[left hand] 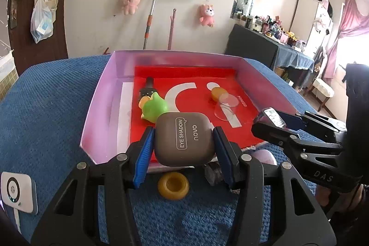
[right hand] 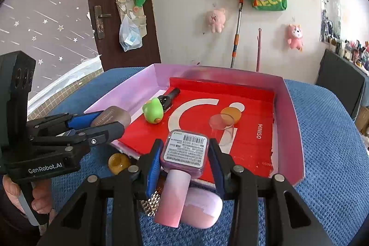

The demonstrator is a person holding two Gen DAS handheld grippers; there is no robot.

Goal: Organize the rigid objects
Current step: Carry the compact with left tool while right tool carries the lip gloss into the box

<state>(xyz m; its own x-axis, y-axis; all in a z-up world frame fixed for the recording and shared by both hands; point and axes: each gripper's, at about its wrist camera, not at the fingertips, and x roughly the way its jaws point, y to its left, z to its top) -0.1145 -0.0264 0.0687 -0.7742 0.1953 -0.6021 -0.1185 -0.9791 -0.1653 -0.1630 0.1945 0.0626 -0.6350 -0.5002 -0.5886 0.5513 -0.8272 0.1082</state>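
Note:
My left gripper [left hand: 183, 138] is shut on a brown eye shadow case [left hand: 183, 137] and holds it over the near edge of the pink box [left hand: 103, 93]. My right gripper [right hand: 185, 150] is shut on a purple case with a barcode label [right hand: 185, 149], above the box's near edge. Both show in each other's view: the left gripper [right hand: 108, 121] and the right gripper [left hand: 269, 119]. Inside the box, on its red floor, lie a green frog toy [left hand: 154, 108], a black tube [left hand: 146, 89], an orange disc [left hand: 219, 92] and clear round lids [left hand: 227, 105].
On the blue cloth in front of the box lie a yellow ring [left hand: 173, 186], a dark small jar [left hand: 213, 173], a pink bottle [right hand: 171, 197] on a pale pink case [right hand: 203, 211] and a studded item [right hand: 151, 202]. A white device [left hand: 17, 194] sits at the left.

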